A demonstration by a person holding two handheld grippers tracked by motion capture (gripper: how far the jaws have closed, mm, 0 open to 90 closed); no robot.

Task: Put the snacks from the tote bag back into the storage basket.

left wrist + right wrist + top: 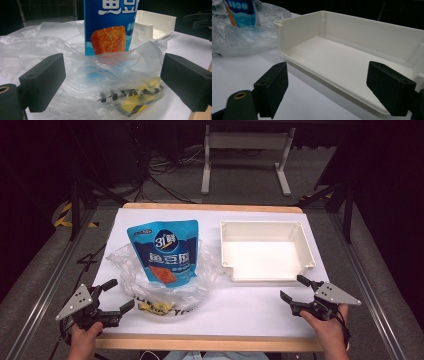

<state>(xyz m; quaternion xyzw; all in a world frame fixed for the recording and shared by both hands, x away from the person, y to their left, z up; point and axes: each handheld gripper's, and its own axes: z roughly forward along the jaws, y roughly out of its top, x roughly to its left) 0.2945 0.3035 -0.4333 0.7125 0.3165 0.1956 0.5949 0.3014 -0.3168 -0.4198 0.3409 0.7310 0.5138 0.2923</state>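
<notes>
Between the black jaws of our left gripper (pixel 112 82) we see a clear crinkled plastic bag (pixel 75 75) with yellow and black print, and a tall blue snack pouch (pixel 110 25) bearing white characters and an orange square. Between our right gripper's jaws (pixel 337 92) lies a cream rectangular plastic tray (pixel 352 57).

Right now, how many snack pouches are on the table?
1. The blue snack pouch stands partly inside the clear plastic bag, left of the white tray. A yellow item lies inside the bag; its folds may hide more.
</notes>
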